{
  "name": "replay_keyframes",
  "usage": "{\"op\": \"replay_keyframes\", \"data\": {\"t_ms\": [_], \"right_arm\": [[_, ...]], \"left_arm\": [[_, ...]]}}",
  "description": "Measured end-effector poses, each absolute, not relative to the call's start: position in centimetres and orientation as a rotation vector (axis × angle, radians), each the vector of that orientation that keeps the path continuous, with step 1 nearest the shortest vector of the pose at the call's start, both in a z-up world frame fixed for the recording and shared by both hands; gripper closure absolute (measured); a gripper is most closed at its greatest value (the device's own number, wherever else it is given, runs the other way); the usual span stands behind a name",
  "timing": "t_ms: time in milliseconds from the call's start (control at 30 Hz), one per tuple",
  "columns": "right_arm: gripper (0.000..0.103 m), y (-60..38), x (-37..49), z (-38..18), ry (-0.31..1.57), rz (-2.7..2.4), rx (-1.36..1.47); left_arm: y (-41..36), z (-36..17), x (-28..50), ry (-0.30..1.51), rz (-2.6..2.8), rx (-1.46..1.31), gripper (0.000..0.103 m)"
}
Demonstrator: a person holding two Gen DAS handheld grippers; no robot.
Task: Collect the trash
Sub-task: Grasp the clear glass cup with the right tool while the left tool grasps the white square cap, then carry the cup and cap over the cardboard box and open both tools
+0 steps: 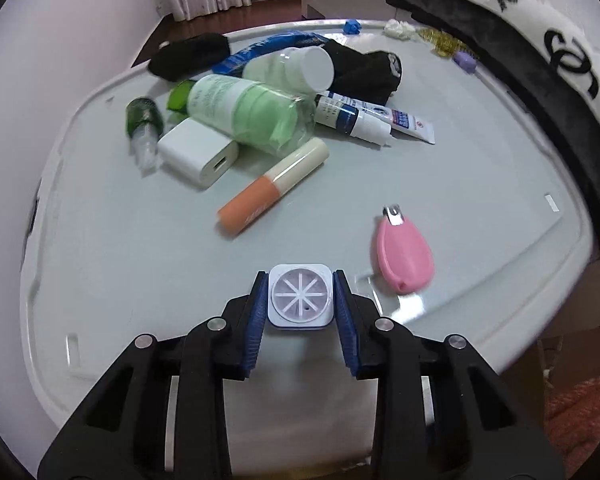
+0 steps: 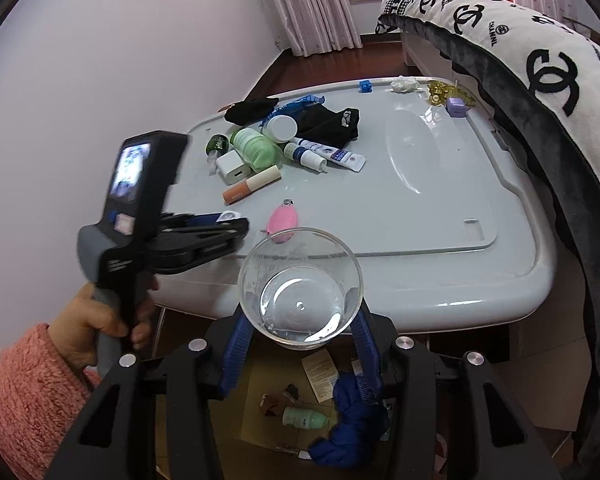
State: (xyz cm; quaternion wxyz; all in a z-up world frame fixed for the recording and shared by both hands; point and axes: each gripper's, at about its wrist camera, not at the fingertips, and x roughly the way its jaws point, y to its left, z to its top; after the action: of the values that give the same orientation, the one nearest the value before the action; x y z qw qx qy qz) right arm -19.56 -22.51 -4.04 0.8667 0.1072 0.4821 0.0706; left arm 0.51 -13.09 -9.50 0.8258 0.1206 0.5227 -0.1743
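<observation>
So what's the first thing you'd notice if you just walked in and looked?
Probably the clear round glass bowl, held in the right gripper out past the near edge of the white table, above a cardboard box on the floor. Next, the small white square plastic cap pinched in the left gripper. Behind it sits a jumble with a pale green bottle, and a pink teardrop nail clipper lies alone.

Pink nail clipper (image 1: 405, 258), orange/cream tube (image 1: 274, 186), white charger (image 1: 198, 154), green bottle (image 1: 248, 114), blk-logo blanket (image 2: 540, 56).
</observation>
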Motion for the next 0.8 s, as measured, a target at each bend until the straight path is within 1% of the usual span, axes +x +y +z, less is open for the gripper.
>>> {"op": "replay_keyframes", "data": {"t_ms": [167,300,367,500,600,667,700,733,767,800], "right_arm": [[0.056,-21.8,-20.2,-3.8,1.008,0.157,0.209],[0.056,-20.6,-21.2,-4.1,1.031,0.171,0.208],[0.056,-20.0,-21.6,-5.2,1.075,0.169,0.218],[0.056,-18.6,-22.3,-9.1,1.220,0.135,0.183],[0.056,-17.8,-22.7,-11.8,1.307,0.103,0.142],[0.056,-17.9,-22.8,-14.3,1.394,0.071,0.149],[0.054,-18.1,-22.8,-15.0,1.416,0.049,0.144],[0.049,-18.5,-22.7,-16.1,1.445,0.004,0.129],[0.033,-18.9,-22.6,-17.0,1.468,-0.040,0.111],[0.030,-19.2,-22.5,-17.6,1.481,-0.066,0.095]], "left_arm": [[-11.2,-5.6,-4.6,1.072,-0.390,0.253,0.071],[-9.6,-5.1,-8.8,1.142,-0.376,0.240,0.071],[-8.8,-6.2,-10.8,1.208,-0.360,0.243,0.071],[-8.2,-10.9,-13.7,1.363,-0.352,0.235,0.071],[-8.4,-15.1,-14.7,1.505,-0.361,0.198,0.071],[-8.4,-17.1,-14.7,1.569,-0.336,0.198,0.071],[-8.3,-18.3,-14.6,1.600,-0.297,0.217,0.065],[-8.1,-19.4,-14.5,1.641,-0.270,0.230,0.042],[-7.9,-20.3,-14.4,1.666,-0.255,0.229,0.031],[-7.8,-20.7,-14.3,1.678,-0.245,0.231,0.025]]}}
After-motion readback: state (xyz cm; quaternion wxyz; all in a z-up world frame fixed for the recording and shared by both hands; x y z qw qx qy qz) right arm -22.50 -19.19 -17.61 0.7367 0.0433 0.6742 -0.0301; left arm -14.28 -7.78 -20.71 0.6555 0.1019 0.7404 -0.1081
